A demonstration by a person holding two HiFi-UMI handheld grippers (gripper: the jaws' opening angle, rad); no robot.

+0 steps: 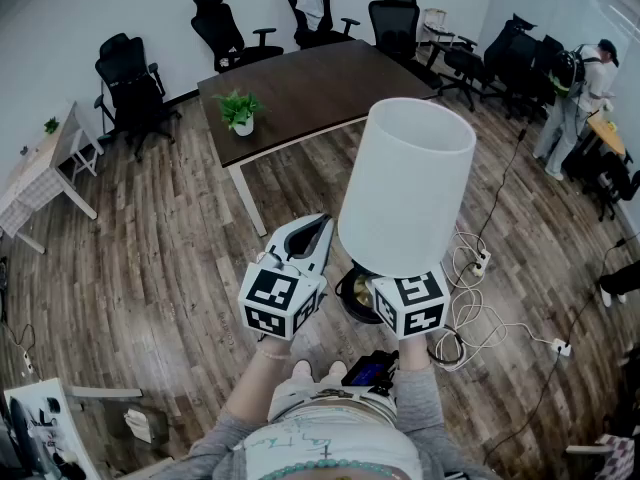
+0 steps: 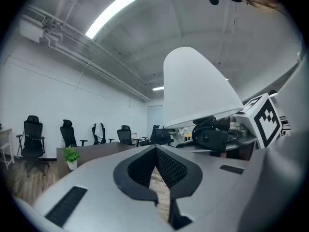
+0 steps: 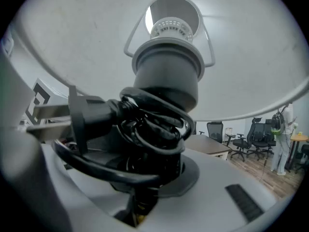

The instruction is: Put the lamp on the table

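Note:
A lamp with a tall white cylindrical shade (image 1: 405, 183) is held upright in front of the person, above the wooden floor. My right gripper (image 1: 378, 290) is shut on its dark stem under the shade. In the right gripper view the black cord (image 3: 145, 129) is coiled round the stem (image 3: 166, 76) just above my right gripper (image 3: 145, 197). My left gripper (image 1: 318, 230) is beside the lamp on its left, level, shut and holding nothing. In the left gripper view the shade (image 2: 198, 88) rises to the right of my left gripper (image 2: 155, 150). The dark brown table (image 1: 310, 93) stands ahead.
A small potted plant (image 1: 240, 110) sits at the table's left end. Black office chairs (image 1: 225, 30) ring the table's far side. White cables and power strips (image 1: 480, 298) lie on the floor to the right. A person (image 1: 575, 98) stands at far right by a desk.

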